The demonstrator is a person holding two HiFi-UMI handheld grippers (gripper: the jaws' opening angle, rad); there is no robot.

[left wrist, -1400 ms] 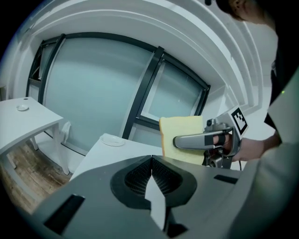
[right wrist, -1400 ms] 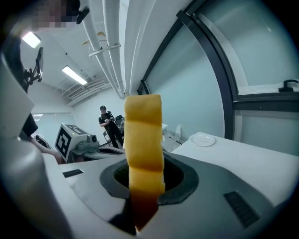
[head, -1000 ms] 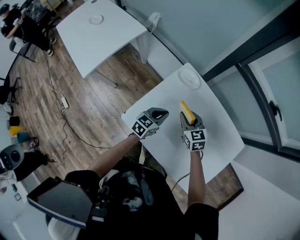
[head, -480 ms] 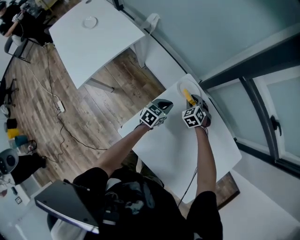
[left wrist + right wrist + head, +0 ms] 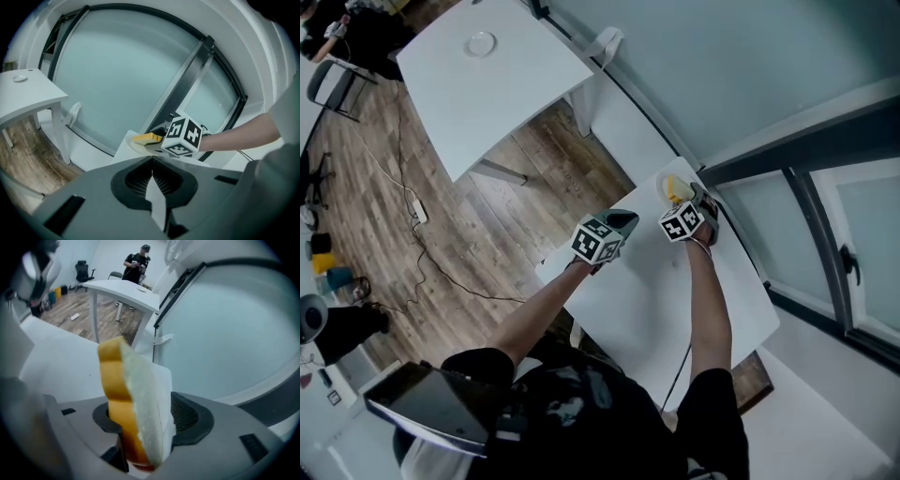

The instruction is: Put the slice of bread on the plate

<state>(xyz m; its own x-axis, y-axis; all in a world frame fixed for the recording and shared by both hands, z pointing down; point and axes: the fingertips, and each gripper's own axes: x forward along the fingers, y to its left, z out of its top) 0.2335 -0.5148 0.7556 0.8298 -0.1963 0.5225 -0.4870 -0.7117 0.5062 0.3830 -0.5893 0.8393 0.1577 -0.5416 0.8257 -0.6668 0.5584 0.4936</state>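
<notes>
yellow-brown crust and a white, spongy face fill the gap of my right tongs (image 5: 140, 448). they are clamped on the slice of bread (image 5: 133, 390), which stands on edge between them with most of its length sticking out past the tips. the pads press on its two flat faces, near one end.

i judge it to be light and soft. the crumb looks as if it would dent under a hard squeeze, so a mild pinch should be enough. the crust edge is probably the firmer place to bear on. held this far back, the free end could droop or wobble. it looks dry and rough, so i don't expect it to slip.

seen from my head, the slice sits over the white plate (image 5: 664, 184) at the far corner of the bench (image 5: 675, 300). from the left side it lies low above the plate, but i cannot tell whether it touches. it is on edge, so i would need to tip it over before letting go for it to land flat.

my left tongs (image 5: 152, 161) are closed with nothing between them. they hang over the bench near the right pair and point toward the plate. just past that corner is a glass wall (image 5: 787, 122).
</notes>
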